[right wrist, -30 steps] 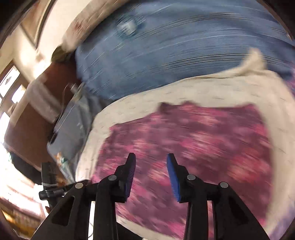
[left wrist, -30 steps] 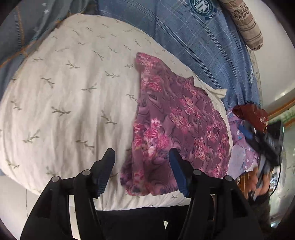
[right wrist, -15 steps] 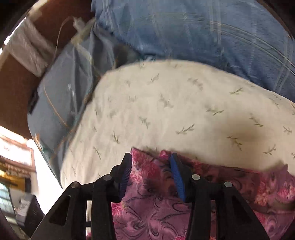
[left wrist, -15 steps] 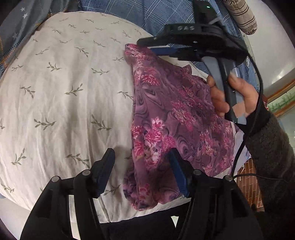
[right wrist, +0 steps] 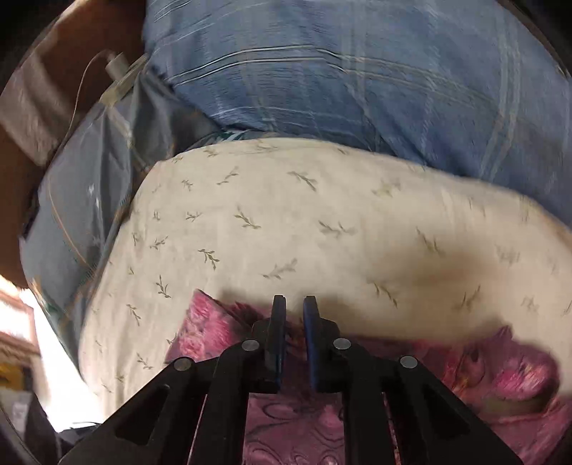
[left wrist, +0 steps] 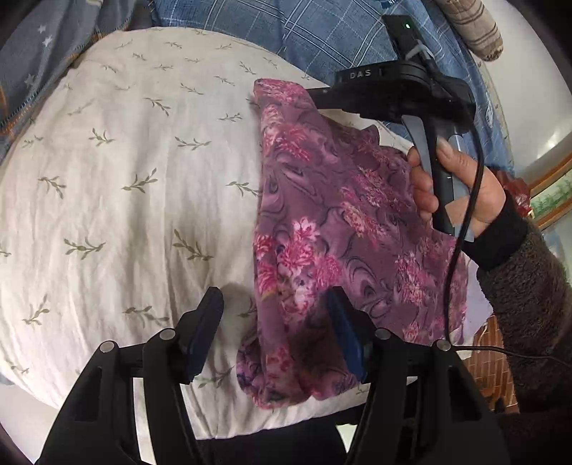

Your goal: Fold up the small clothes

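Note:
A purple floral garment [left wrist: 339, 214] lies folded lengthwise on the right half of a white leaf-print cushion [left wrist: 125, 179]. My left gripper [left wrist: 273, 300] stands open over the garment's near end, one finger above the cushion and the other above the cloth. My right gripper [left wrist: 314, 98], held by a person's hand [left wrist: 464, 186], is at the garment's far corner. In the right wrist view its jaws [right wrist: 294, 304] are closing, almost together, with the pink edge of the garment [right wrist: 207, 329] pinched between them on the cushion [right wrist: 286, 214].
Blue plaid bedding [left wrist: 321, 32] lies behind the cushion, with a striped bolster [left wrist: 472, 28] at the far right. A grey starred blanket [left wrist: 35, 53] sits to the left. The right gripper's black cable [left wrist: 461, 250] hangs across the garment. A charger lead [right wrist: 114, 64] lies beyond the cushion.
The right gripper swung in from the right to the garment's far corner, dropped onto it, and its jaws narrowed on the edge. The left gripper stayed open at the near end.

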{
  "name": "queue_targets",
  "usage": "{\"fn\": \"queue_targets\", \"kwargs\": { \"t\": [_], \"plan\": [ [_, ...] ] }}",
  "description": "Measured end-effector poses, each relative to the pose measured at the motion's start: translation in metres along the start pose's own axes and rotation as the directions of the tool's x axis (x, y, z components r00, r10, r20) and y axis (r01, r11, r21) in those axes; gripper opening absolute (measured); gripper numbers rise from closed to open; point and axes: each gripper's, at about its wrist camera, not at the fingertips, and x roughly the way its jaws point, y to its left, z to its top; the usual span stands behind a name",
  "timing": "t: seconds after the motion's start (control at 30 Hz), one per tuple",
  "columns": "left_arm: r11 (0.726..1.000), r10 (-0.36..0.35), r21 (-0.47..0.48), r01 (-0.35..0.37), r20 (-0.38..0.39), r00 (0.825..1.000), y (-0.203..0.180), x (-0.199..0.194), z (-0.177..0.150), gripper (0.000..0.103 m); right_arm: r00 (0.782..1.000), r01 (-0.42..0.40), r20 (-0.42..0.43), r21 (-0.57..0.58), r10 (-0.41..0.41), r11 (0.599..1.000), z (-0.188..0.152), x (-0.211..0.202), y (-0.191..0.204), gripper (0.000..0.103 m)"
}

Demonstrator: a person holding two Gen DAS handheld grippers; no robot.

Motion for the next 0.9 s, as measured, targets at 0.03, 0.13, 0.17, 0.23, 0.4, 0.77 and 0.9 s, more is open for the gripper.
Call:
{"fn": "queue_targets", "kwargs": {
  "t": [0.03,0.13,0.17,0.23,0.4,0.77,0.9],
  "plan": [
    [1.000,0.008,0.015,-0.008,0.001,1.000,-0.002,-0.006,-0.002,0.060,0.998,-0.050,0.028,0.042,0.049,0.998,-0.005,-0.012,-0.010,0.012],
    [0.999,0.022,0.037,-0.022,0.021,1.000,-0.005,-0.024,-0.001,0.060,0.982,-0.144,0.142,0.124,0.126,0.982,-0.026,-0.072,-0.046,0.014],
    [0.999,0.012,0.035,-0.013,0.030,0.999,-0.006,-0.029,0.002,0.060,0.979,-0.136,0.168,0.130,0.113,0.982,-0.032,-0.089,-0.057,0.015],
    [0.999,-0.013,0.031,0.011,0.048,0.999,-0.009,-0.038,0.016,0.060,0.973,-0.101,0.224,0.157,0.064,0.982,-0.050,-0.129,-0.087,0.026],
    [0.998,-0.031,0.062,0.028,0.049,0.998,-0.034,-0.029,0.063,0.065,0.944,0.061,0.288,0.321,-0.159,0.945,-0.102,-0.211,-0.191,0.045],
    [0.996,0.081,-0.033,-0.084,-0.102,0.991,-0.064,0.070,0.125,0.065,0.954,0.074,0.215,0.508,-0.209,0.858,-0.166,-0.181,-0.292,0.043],
    [0.978,0.208,0.000,-0.208,-0.050,0.977,-0.069,0.089,0.130,0.065,0.938,0.110,0.251,0.438,-0.239,0.892,-0.162,-0.174,-0.284,0.010]
  ]
}}
